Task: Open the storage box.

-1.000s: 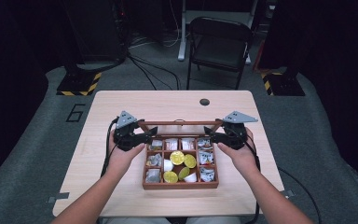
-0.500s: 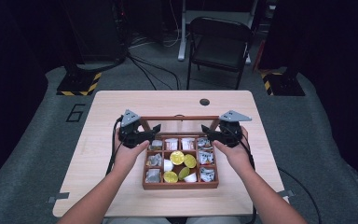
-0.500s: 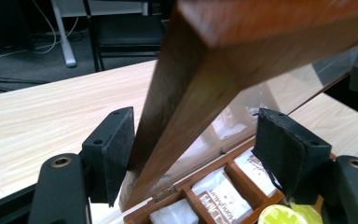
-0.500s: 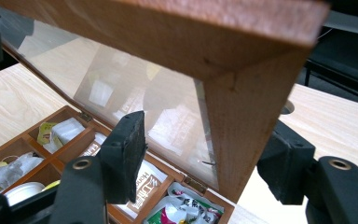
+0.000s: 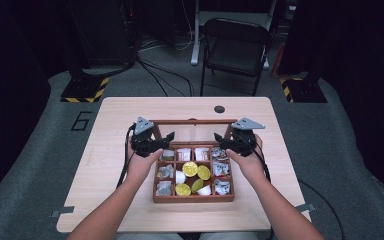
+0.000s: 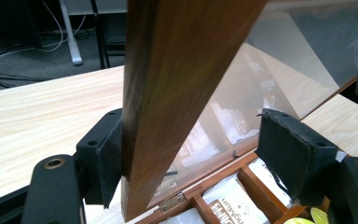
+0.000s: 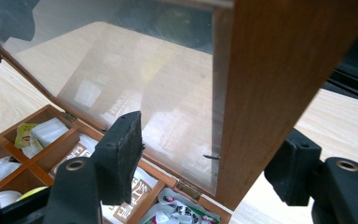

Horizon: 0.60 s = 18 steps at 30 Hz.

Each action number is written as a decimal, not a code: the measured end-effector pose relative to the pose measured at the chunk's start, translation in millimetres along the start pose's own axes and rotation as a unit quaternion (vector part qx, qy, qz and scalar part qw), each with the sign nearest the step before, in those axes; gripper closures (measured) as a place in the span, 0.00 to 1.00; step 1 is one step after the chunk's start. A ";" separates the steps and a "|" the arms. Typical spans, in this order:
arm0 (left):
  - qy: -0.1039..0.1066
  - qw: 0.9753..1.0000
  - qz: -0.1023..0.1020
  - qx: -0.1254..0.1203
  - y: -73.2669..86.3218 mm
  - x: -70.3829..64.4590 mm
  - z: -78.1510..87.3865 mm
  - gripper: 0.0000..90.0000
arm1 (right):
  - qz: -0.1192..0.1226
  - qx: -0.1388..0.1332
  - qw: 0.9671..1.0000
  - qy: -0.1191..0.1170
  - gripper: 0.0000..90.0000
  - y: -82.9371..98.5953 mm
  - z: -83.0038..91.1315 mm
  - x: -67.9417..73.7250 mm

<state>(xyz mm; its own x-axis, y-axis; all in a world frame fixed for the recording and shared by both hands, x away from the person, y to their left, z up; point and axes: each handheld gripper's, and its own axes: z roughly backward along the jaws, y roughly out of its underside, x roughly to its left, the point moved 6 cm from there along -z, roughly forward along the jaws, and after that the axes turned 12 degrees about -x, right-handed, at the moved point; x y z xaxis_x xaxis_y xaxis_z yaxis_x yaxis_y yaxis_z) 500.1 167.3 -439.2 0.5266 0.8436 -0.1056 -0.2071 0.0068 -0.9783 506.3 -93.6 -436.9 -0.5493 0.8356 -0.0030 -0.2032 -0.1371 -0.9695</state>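
A wooden compartment box (image 5: 194, 199) sits mid-table and holds white sachets and round yellow packets (image 5: 190, 169). Its glass-paned lid (image 5: 194, 121) stands raised at the back. My left gripper (image 5: 166, 139) is at the lid's left end. In the left gripper view the lid's wooden side rail (image 6: 168, 93) stands between the spread jaws of the left gripper (image 6: 198, 154); the left pad touches it, the right pad is well clear. My right gripper (image 5: 220, 139) is at the lid's right end. In the right gripper view the right gripper (image 7: 205, 158) straddles the other rail (image 7: 279, 84), jaws wide.
The light wooden table (image 5: 120, 125) has bare room on both sides of the box and behind it. A small black round cap (image 5: 219, 109) sits near the far edge. A dark folding chair (image 5: 237, 47) stands beyond the table.
Both grippers have moved inward along the back of the box, and the lid has swung up to a steeper stand.
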 end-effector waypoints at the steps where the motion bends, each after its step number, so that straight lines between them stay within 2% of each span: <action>1: 0.000 1.000 0.003 -0.002 1.1 0.6 -0.7 0.30 | 0.001 0.001 1.000 0.000 0.38 0.6 -0.7 -0.3; 6: 0.000 1.000 0.003 0.010 10.0 4.5 -5.3 0.30 | -0.004 0.019 1.000 0.003 0.38 9.1 -6.7 -3.3; 11: -0.005 1.000 0.006 0.012 15.5 4.6 -10.1 0.29 | -0.022 0.012 1.000 0.002 0.38 19.0 -10.0 -5.0; 13: -0.005 1.000 0.000 0.015 17.3 5.6 -11.3 0.29 | -0.022 0.013 1.000 0.006 0.38 21.6 -10.9 -5.5; 14: -0.007 1.000 0.007 0.015 18.4 4.8 -11.9 0.28 | -0.021 0.012 1.000 0.008 0.38 22.5 -11.1 -5.6; 15: -0.007 1.000 0.003 0.012 18.8 5.7 -13.0 0.28 | -0.020 0.012 1.000 0.011 0.38 23.5 -11.7 -5.6; 18: -0.011 1.000 0.014 0.002 20.7 4.8 -13.9 0.27 | -0.022 0.015 0.999 0.018 0.38 26.8 -13.2 -5.3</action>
<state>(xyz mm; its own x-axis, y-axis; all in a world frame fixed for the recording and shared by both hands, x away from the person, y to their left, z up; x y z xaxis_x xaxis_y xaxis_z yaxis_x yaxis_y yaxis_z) 509.9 164.0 -462.4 0.5016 0.8555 -0.1285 -0.2243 -0.0149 -0.9744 514.4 -94.7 -466.1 -0.5099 0.8597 0.0301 -0.2504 -0.1149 -0.9613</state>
